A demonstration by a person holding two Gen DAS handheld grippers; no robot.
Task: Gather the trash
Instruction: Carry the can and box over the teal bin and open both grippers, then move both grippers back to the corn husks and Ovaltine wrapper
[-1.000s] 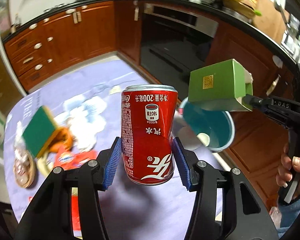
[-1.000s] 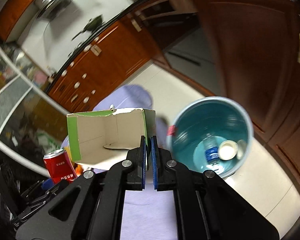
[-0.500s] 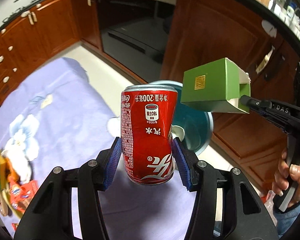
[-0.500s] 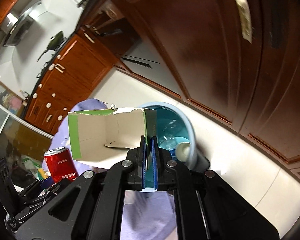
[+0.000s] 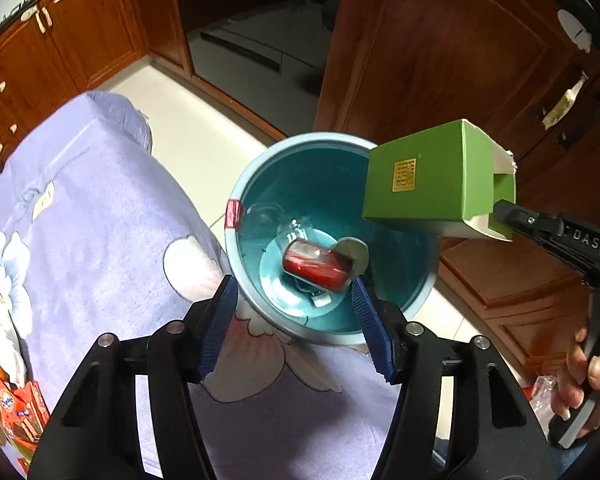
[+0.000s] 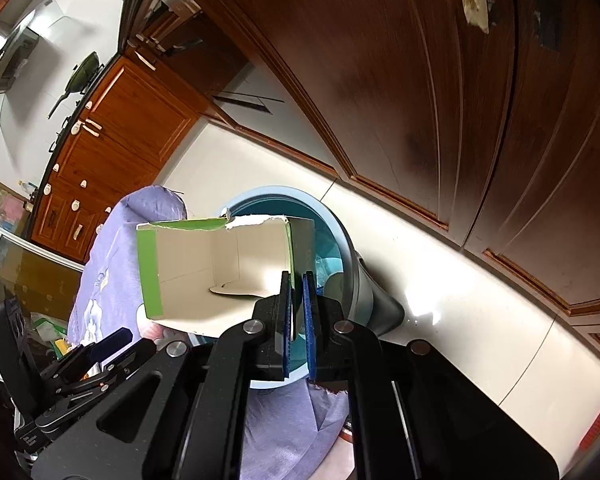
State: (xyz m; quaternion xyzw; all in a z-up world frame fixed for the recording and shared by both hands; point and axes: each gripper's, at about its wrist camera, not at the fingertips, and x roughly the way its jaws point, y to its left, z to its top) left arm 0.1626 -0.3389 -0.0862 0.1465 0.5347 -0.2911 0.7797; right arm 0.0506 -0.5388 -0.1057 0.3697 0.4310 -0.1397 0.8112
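Note:
A red soda can (image 5: 314, 266) lies on its side at the bottom of the teal bin (image 5: 312, 138), beside a clear bottle and a pale round lid. Right above the bin's near rim, my left gripper (image 5: 294, 284) is opening, with nothing between its blue pads. My right gripper (image 5: 504, 210) is shut on a side wall of the torn green box (image 5: 428, 184), held over the bin's right rim. The right wrist view shows the box's white inside (image 6: 220, 264), the right gripper (image 6: 296, 280) pinching its wall, the bin (image 6: 352, 280) behind it, and the left gripper (image 6: 112, 340) lower left.
A table under a purple flowered cloth (image 5: 80, 220) adjoins the bin on the left, with orange snack wrappers (image 5: 16, 400) at its far left edge. Dark wooden cabinets (image 5: 440, 60) stand close behind the bin. A hand (image 5: 580, 380) grips the right tool's handle over white floor tiles (image 6: 440, 280).
The left gripper swung from the table to above the bin and let go of the red can, which now lies inside. The right gripper carried the green box closer over the bin.

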